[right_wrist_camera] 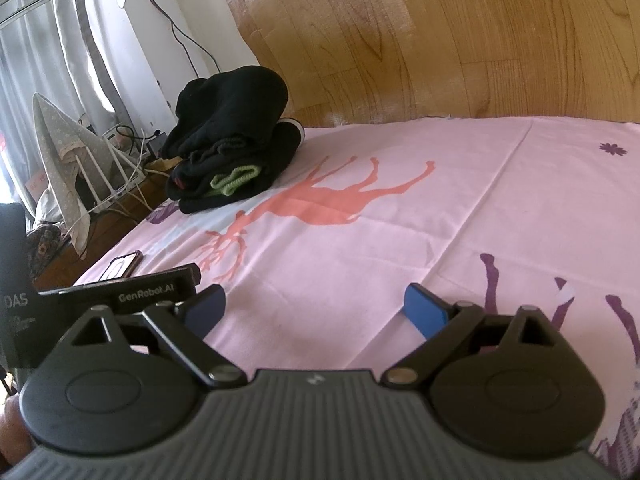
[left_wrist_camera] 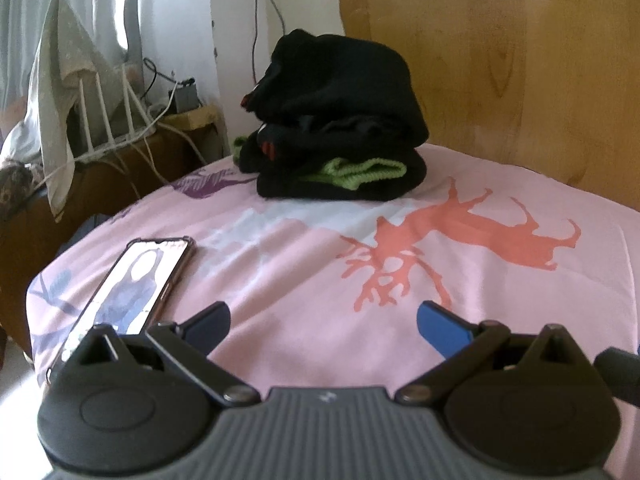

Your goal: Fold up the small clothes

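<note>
A stack of folded black clothes point(left_wrist_camera: 340, 120) with a green knitted edge rests at the far side of the pink deer-print sheet point(left_wrist_camera: 304, 280), close to the wooden headboard. The same stack of black clothes point(right_wrist_camera: 232, 144) shows at the upper left of the right wrist view. My left gripper point(left_wrist_camera: 323, 318) hovers low over the sheet, open, nothing between its blue fingers. My right gripper point(right_wrist_camera: 315, 306) is open too, above bare sheet point(right_wrist_camera: 400, 248). The body of the left gripper point(right_wrist_camera: 132, 290) shows at the left edge of the right wrist view.
A phone point(left_wrist_camera: 136, 288) with a lit screen lies on the sheet by the bed's left edge. Beyond that edge stand a white drying rack point(left_wrist_camera: 108, 120) draped with cloth, cables and curtains. A wooden headboard point(left_wrist_camera: 500, 60) closes the far side.
</note>
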A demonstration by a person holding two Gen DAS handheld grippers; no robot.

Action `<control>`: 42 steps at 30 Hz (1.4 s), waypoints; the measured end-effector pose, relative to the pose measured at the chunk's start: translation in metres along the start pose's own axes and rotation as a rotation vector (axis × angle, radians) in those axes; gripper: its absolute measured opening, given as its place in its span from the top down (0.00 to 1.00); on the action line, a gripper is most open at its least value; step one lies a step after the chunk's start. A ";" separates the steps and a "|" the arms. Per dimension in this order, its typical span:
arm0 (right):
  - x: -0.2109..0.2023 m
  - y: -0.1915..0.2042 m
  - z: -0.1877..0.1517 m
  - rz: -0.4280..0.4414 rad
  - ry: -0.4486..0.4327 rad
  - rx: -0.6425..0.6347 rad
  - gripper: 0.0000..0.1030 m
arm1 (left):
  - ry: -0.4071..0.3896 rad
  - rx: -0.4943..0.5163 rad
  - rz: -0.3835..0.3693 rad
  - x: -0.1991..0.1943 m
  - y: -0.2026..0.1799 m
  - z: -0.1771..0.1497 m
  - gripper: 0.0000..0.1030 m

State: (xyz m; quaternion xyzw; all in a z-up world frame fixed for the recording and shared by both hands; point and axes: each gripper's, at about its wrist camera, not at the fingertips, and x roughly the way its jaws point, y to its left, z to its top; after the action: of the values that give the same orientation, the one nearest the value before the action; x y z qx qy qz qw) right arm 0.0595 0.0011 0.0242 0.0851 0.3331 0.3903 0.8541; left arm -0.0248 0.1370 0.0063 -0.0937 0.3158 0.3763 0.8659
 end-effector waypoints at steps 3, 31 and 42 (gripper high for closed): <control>0.000 0.000 0.000 -0.001 0.000 0.000 0.05 | 0.006 -0.010 0.004 0.001 0.001 0.000 0.00; 0.000 0.002 -0.001 0.001 0.002 -0.006 0.03 | 0.002 -0.012 -0.001 0.001 0.002 0.000 0.00; 0.000 0.000 -0.002 0.011 0.006 -0.013 0.00 | -0.005 -0.002 -0.011 0.000 0.002 0.001 0.00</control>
State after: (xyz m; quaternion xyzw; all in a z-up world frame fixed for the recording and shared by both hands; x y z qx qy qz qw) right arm 0.0582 0.0012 0.0232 0.0801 0.3326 0.3976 0.8514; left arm -0.0257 0.1390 0.0066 -0.0953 0.3125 0.3721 0.8688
